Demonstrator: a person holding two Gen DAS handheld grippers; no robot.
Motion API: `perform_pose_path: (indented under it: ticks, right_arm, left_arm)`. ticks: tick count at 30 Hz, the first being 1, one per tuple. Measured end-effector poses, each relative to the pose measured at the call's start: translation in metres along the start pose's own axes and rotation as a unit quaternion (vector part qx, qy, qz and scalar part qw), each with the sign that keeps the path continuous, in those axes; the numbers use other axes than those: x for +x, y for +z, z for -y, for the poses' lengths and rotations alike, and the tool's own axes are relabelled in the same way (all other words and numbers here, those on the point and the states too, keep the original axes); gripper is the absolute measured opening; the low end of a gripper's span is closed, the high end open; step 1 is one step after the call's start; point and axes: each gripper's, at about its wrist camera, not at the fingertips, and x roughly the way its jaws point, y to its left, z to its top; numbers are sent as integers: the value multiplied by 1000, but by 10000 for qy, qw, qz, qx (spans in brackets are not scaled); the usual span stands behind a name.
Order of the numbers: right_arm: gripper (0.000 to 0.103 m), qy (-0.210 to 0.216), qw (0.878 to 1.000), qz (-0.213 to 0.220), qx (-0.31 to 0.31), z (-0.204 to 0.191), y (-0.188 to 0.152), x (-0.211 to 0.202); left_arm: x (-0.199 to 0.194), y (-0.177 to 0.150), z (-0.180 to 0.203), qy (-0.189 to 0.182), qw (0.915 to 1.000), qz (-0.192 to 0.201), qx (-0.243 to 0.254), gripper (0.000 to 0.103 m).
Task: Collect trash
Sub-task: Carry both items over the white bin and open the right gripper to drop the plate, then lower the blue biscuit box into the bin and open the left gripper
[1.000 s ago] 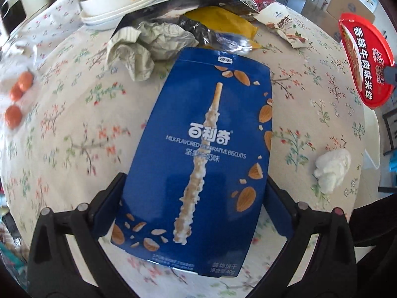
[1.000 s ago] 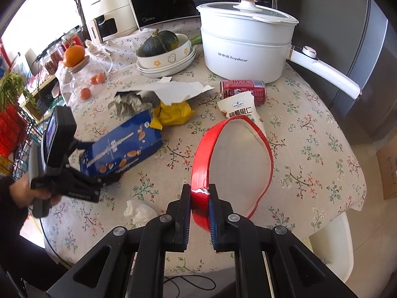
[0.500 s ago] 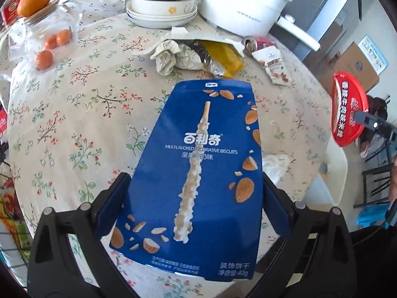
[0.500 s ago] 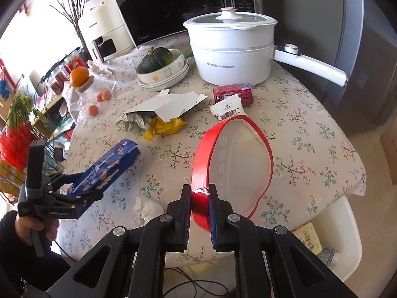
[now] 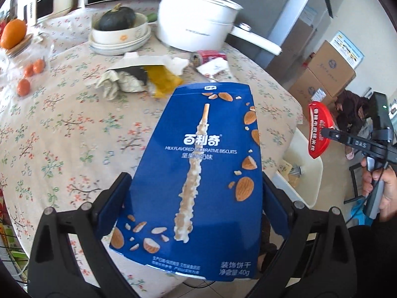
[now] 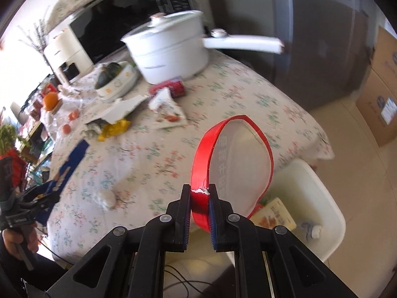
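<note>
My left gripper (image 5: pixel 196 196) is shut on a blue biscuit box (image 5: pixel 198 168) and holds it in the air above the table's near edge; box and gripper also show in the right wrist view (image 6: pixel 72 164). My right gripper (image 6: pixel 200 198) is shut on the rim of a red noodle-cup lid (image 6: pixel 233 164), held above a white trash bin (image 6: pixel 320 198) beside the table. The lid also shows in the left wrist view (image 5: pixel 318 129), over the bin (image 5: pixel 307 173).
On the floral tablecloth (image 5: pixel 62 129) lie crumpled paper and a yellow wrapper (image 5: pixel 163 80), a white torn package (image 6: pixel 168 109), a red can (image 6: pixel 173 88) and a tissue wad (image 6: pixel 106 197). A white pot (image 5: pixel 198 29), a bowl with a squash (image 5: pixel 119 29) and cardboard boxes (image 5: pixel 325 74) stand behind.
Both grippers have pulled back from the table. My right gripper has swung the red lid to the right, over the trash bin. My left gripper has lifted the blue box higher.
</note>
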Motion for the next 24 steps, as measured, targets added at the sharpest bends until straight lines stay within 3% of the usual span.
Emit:
perform_pose_path:
  ticks: [12, 14, 16, 18, 24]
  right_arm:
    - [15, -517, 9912, -790, 925, 96, -38, 29]
    - [19, -587, 9896, -836, 1008, 103, -43, 29]
    - [45, -603, 9888, -850, 1067, 106, -47, 26]
    - [59, -677, 9890, -752, 1076, 109, -51, 19]
    - [59, -811, 9903, -650, 927, 112, -57, 5]
  left_arm:
    - [31, -2, 87, -284, 9955, -347, 832, 97]
    - [36, -2, 104, -326, 9935, -403, 1016, 97]
    - [42, -1, 123, -372, 9904, -475, 1241, 97]
    - [49, -1, 141, -399, 9870, -553, 1456, 97]
    - [76, -4, 188, -406, 9730, -885, 2093, 97]
